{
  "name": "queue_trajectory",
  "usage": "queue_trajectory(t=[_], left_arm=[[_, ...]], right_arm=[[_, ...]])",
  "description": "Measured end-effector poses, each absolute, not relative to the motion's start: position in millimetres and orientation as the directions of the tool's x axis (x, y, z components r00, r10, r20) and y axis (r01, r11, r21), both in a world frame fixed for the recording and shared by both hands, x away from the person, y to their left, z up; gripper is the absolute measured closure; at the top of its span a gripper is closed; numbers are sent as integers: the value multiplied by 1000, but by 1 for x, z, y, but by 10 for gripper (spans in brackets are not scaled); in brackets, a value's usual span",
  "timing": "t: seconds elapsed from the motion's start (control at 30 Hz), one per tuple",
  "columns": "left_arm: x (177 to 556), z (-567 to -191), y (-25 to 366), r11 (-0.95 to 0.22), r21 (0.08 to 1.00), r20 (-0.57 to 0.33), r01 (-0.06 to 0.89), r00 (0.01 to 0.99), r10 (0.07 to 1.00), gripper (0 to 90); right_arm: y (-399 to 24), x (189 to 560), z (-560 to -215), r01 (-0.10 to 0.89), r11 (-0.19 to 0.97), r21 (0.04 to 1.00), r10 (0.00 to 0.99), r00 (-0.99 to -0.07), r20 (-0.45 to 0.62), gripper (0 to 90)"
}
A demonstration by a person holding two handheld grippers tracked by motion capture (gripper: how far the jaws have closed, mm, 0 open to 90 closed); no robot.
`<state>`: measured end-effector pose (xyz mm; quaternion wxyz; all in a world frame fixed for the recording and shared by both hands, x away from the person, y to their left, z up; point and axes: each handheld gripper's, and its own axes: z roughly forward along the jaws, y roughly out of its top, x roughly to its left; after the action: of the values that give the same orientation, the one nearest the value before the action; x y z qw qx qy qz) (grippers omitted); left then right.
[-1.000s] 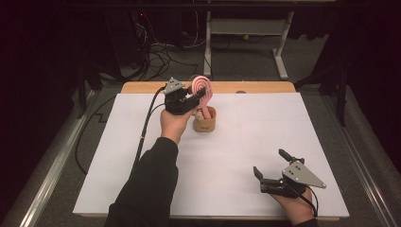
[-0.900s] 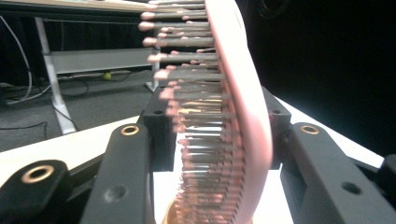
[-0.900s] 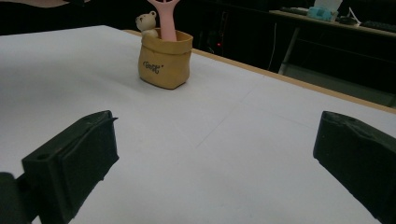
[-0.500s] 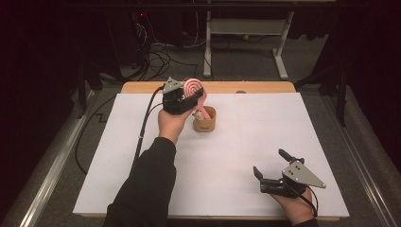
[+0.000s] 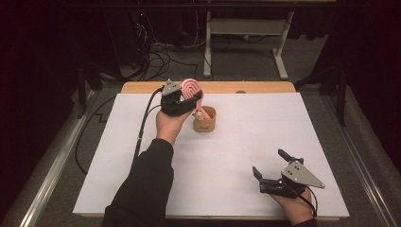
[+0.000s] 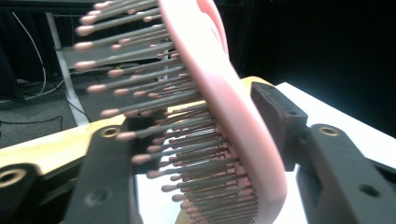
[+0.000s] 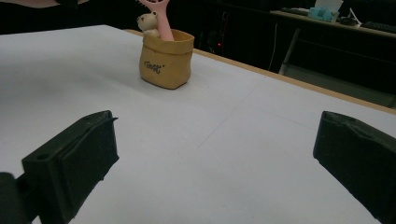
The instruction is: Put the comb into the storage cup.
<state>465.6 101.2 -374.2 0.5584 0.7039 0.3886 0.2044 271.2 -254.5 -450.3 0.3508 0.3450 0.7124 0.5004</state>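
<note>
Left gripper (image 5: 189,101): jaws have just been opening, the pink plastic hairbrush (image 6: 219,107) standing between them, bristles toward one jaw, handle down in the small tan pouch (image 5: 204,120). Right gripper (image 5: 274,172): jaws wide apart, nothing between them, pouch far ahead.

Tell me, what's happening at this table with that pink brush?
A person holds a gripping tool in each hand. The left tool is at the head of a pink hairbrush, whose handle stands in a small tan pouch beside a little bear figure. Its jaws have just been opening, with the brush head between them, so it seems to be letting go. The right tool rests open near the front edge of the white table, holding nothing.
</note>
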Motion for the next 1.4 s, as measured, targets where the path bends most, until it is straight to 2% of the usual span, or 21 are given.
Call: queue_trajectory(t=[0.13, 0.23, 0.33, 0.53, 0.87, 1.3, 1.4], left_arm=[[466, -375, 103, -78, 943, -144, 324, 609, 780, 378], [465, -375, 104, -85, 942, -138, 324, 605, 784, 375], [465, -376, 106, -82, 940, -144, 332, 601, 787, 323], [464, -379, 114, -69, 941, -157, 332, 607, 779, 283], [462, -382, 124, -86, 928, -160, 363, 595, 787, 9], [447, -388, 137, -78, 930, -167, 360, 602, 781, 0], [438, -396, 144, -35, 932, -206, 361, 605, 769, 0]], right_arm=[[-254, 271, -450, 142, 261, 955, 843, -515, -154, 3], [-254, 271, -451, 142, 261, 955, 843, -516, -154, 3], [-254, 271, -451, 143, 261, 955, 843, -516, -153, 3], [-254, 271, -450, 139, 261, 955, 841, -519, -155, 3], [-254, 270, -451, 141, 258, 956, 844, -514, -152, 3], [-253, 270, -453, 145, 267, 953, 842, -517, -157, 3], [-253, 270, -453, 145, 267, 953, 842, -515, -157, 3]])
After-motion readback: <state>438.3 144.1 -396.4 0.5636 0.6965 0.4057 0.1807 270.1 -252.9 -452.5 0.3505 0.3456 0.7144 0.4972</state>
